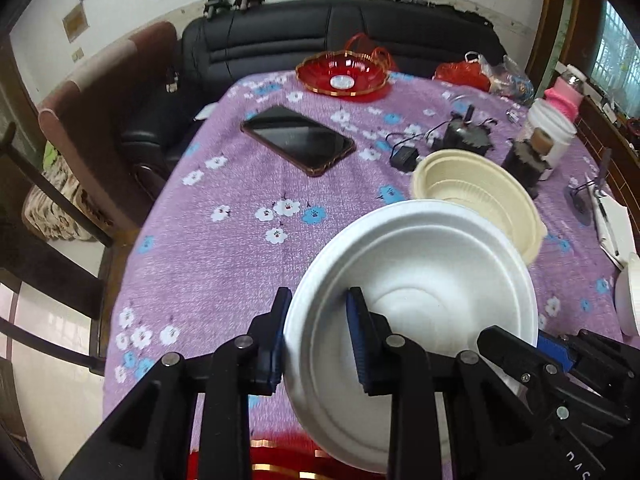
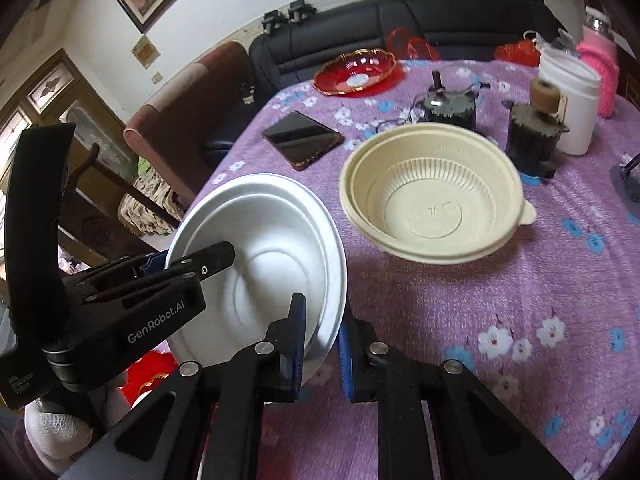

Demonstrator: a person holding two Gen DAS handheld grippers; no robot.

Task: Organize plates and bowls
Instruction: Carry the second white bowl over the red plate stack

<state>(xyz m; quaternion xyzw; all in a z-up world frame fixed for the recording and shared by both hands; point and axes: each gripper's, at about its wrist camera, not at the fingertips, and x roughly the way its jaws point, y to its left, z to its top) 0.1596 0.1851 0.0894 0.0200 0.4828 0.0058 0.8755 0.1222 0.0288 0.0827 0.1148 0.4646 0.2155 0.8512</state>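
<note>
A white foam bowl (image 1: 432, 272) is held tilted above the purple floral tablecloth (image 1: 224, 248). My left gripper (image 1: 320, 336) is shut on its left rim. My right gripper (image 2: 322, 344) is shut on its opposite rim; it also shows in the left wrist view (image 1: 516, 356). The bowl also shows in the right wrist view (image 2: 260, 248), with the left gripper (image 2: 188, 260) on its left edge. A cream plastic bowl (image 2: 432, 196) stands on the table just behind, also in the left wrist view (image 1: 480, 192). A red glass dish (image 1: 344, 74) stands at the far end.
A black phone (image 1: 298, 140) lies left of centre. Two small motors (image 2: 534, 138) with wires, a white jar (image 2: 572, 100) and a pink bottle (image 2: 600, 68) stand at the far right. A black sofa (image 1: 320, 28) and brown chair (image 1: 100, 92) border the table. Another white dish (image 1: 630, 300) sits at the right edge.
</note>
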